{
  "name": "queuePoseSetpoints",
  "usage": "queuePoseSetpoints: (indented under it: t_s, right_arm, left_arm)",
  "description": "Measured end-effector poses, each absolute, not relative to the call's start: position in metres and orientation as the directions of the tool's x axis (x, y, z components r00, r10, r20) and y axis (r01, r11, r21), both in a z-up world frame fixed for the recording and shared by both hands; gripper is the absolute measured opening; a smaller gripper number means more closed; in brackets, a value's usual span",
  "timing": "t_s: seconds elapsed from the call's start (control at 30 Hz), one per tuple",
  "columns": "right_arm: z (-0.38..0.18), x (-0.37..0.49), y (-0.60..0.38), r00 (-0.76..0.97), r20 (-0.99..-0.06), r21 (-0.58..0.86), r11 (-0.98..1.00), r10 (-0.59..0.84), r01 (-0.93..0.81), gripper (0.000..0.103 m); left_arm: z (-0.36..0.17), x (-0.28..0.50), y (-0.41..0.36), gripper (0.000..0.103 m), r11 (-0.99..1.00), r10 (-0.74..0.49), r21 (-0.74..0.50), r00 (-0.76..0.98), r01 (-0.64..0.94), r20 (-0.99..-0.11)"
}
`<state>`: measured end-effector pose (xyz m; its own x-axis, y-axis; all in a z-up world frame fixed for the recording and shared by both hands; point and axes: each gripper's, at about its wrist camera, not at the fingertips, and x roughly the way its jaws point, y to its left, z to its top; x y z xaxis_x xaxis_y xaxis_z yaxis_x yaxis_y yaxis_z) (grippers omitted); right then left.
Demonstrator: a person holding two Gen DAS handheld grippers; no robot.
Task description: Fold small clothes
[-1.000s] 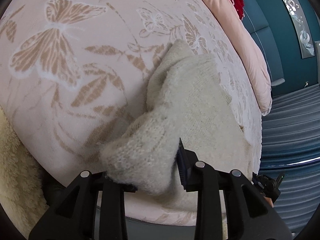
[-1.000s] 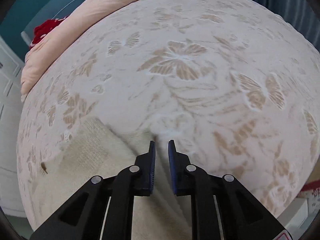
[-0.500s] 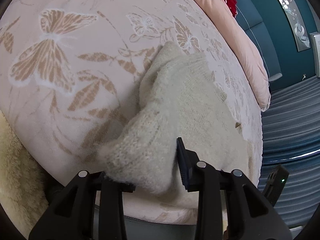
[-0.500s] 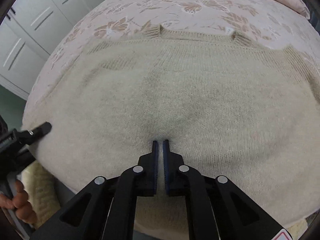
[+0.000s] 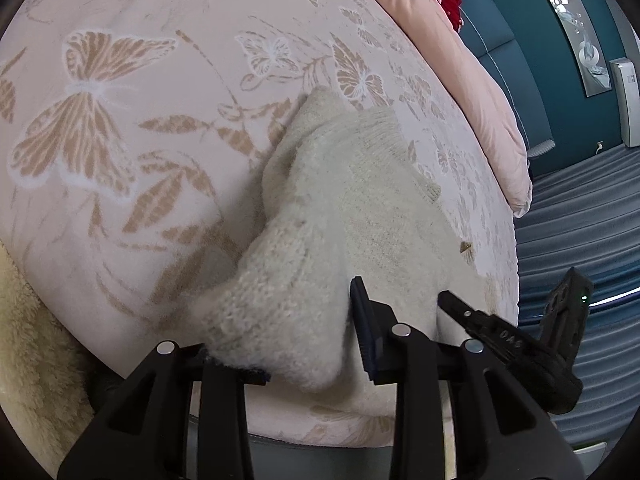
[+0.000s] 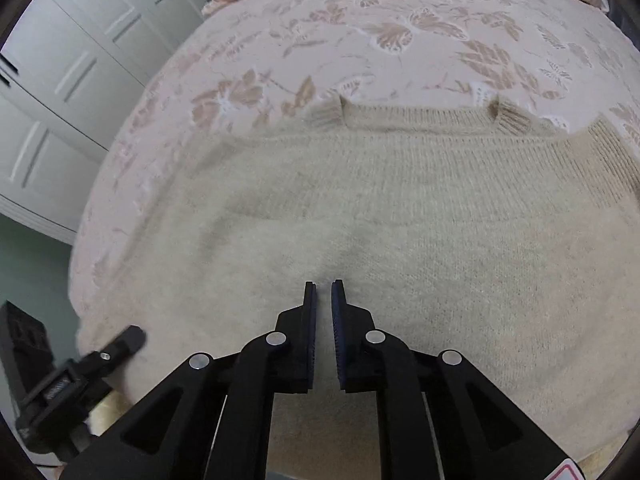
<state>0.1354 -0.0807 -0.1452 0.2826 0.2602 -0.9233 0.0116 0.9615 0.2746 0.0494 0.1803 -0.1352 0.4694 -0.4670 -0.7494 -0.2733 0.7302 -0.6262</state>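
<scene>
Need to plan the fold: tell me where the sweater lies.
The cream sweater lies flat on the butterfly bedspread, near its edge; the left gripper holds one bunched end.

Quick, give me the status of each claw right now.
Left claw: closed on a bunched fold of the cream sweater.
Right claw: slightly open, empty, tips over the sweater.

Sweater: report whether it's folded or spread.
Mostly spread: the sweater lies flat across the bedspread, one bunched edge between the left gripper fingers.
</scene>
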Motion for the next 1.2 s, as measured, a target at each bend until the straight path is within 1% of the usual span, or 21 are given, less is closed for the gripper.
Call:
queuePoseSetpoints:
  t_s: [0.03,0.1,0.13,0.17,0.27,0.47,0.53,0.6,0.63,0.7,0.73,0.77,0.8,0.83,0.87,0.9,0.93,0.97,1.0,1.1,1.2]
  right_arm:
    - [-0.155,0.136,-0.077,0.279,-0.924,0.271,0.963,0.263,-0.01,0.007]
    - [-0.15,0.133,-0.082,0.307,-0.909,0.296,0.955,0.283,-0.003,0.007]
    - [-0.143,0.13,-0.088,0.313,-0.898,0.331,0.943,0.308,0.021,0.011]
    - [-0.135,0.125,-0.095,0.324,-0.882,0.372,0.927,0.341,0.037,0.012]
    - [-0.114,0.097,-0.125,0.397,-0.832,0.445,0.893,0.388,0.06,0.013]
    - [-0.101,0.023,-0.215,0.497,-0.81,0.459,0.864,0.311,0.207,0.018]
    - [-0.1,0.0,-0.244,0.513,-0.819,0.44,0.856,0.258,0.271,0.021]
    - [-0.099,-0.017,-0.264,0.528,-0.821,0.42,0.856,0.217,0.301,0.026]
    - [-0.099,-0.024,-0.272,0.532,-0.822,0.415,0.855,0.204,0.312,0.03]
    - [-0.099,-0.035,-0.286,0.539,-0.818,0.423,0.844,0.2,0.329,0.033]
    - [-0.098,-0.041,-0.294,0.544,-0.815,0.429,0.838,0.199,0.336,0.035]
    - [-0.096,-0.046,-0.298,0.551,-0.81,0.437,0.833,0.2,0.34,0.037]
    - [-0.093,-0.049,-0.301,0.561,-0.802,0.447,0.828,0.204,0.338,0.043]
    - [-0.088,-0.051,-0.303,0.574,-0.792,0.456,0.827,0.209,0.329,0.053]
    - [-0.083,-0.054,-0.305,0.586,-0.781,0.466,0.826,0.215,0.318,0.058]
    - [-0.08,-0.054,-0.304,0.598,-0.769,0.479,0.823,0.226,0.305,0.066]
    - [-0.077,-0.053,-0.304,0.607,-0.756,0.495,0.82,0.244,0.287,0.072]
    - [-0.075,-0.049,-0.302,0.61,-0.746,0.512,0.815,0.266,0.271,0.072]
    - [-0.074,-0.045,-0.3,0.608,-0.739,0.529,0.808,0.289,0.26,0.073]
    - [-0.078,-0.031,-0.292,0.588,-0.722,0.594,0.762,0.364,0.258,0.074]
    - [-0.088,-0.013,-0.28,0.555,-0.721,0.631,0.725,0.415,0.277,0.077]
  left_arm:
    - [-0.137,0.051,0.179,0.029,0.729,-0.466,-0.623,0.462,-0.282,-0.754]
    - [-0.134,0.055,0.173,0.027,0.734,-0.475,-0.626,0.461,-0.263,-0.75]
    - [-0.127,0.057,0.169,0.021,0.746,-0.476,-0.623,0.467,-0.235,-0.746]
    - [-0.118,0.059,0.164,0.019,0.76,-0.48,-0.619,0.472,-0.198,-0.74]
    - [-0.084,0.064,0.145,0.017,0.772,-0.511,-0.628,0.497,-0.094,-0.702]
    - [-0.003,0.068,0.047,0.017,0.782,-0.599,-0.59,0.505,0.201,-0.622]
    - [0.012,0.065,0.001,0.017,0.76,-0.644,-0.574,0.465,0.304,-0.607]
    - [0.01,0.059,-0.043,0.017,0.745,-0.667,-0.552,0.419,0.373,-0.617]
    - [0.003,0.055,-0.065,0.02,0.745,-0.666,-0.535,0.391,0.399,-0.636]
    - [-0.022,0.047,-0.103,0.032,0.758,-0.638,-0.492,0.327,0.428,-0.697]
    - [-0.035,0.042,-0.116,0.041,0.774,-0.606,-0.46,0.302,0.434,-0.736]
    - [-0.047,0.034,-0.126,0.045,0.793,-0.567,-0.42,0.281,0.441,-0.774]
    - [-0.055,0.026,-0.13,0.047,0.8,-0.544,-0.394,0.27,0.452,-0.795]
    - [-0.06,0.018,-0.129,0.056,0.802,-0.534,-0.38,0.267,0.462,-0.803]
    - [-0.062,0.009,-0.124,0.064,0.801,-0.533,-0.372,0.275,0.47,-0.8]
    - [-0.062,0.001,-0.117,0.068,0.8,-0.536,-0.365,0.292,0.477,-0.792]
    - [-0.062,-0.006,-0.108,0.077,0.802,-0.534,-0.355,0.312,0.48,-0.786]
    - [-0.063,-0.012,-0.097,0.089,0.814,-0.517,-0.332,0.334,0.476,-0.788]
    - [-0.064,-0.017,-0.088,0.093,0.834,-0.485,-0.301,0.356,0.462,-0.799]
    - [-0.079,-0.021,-0.062,0.093,0.878,-0.404,-0.242,0.369,0.413,-0.837]
    - [-0.096,-0.018,-0.036,0.093,0.912,-0.361,-0.247,0.357,0.328,-0.861]
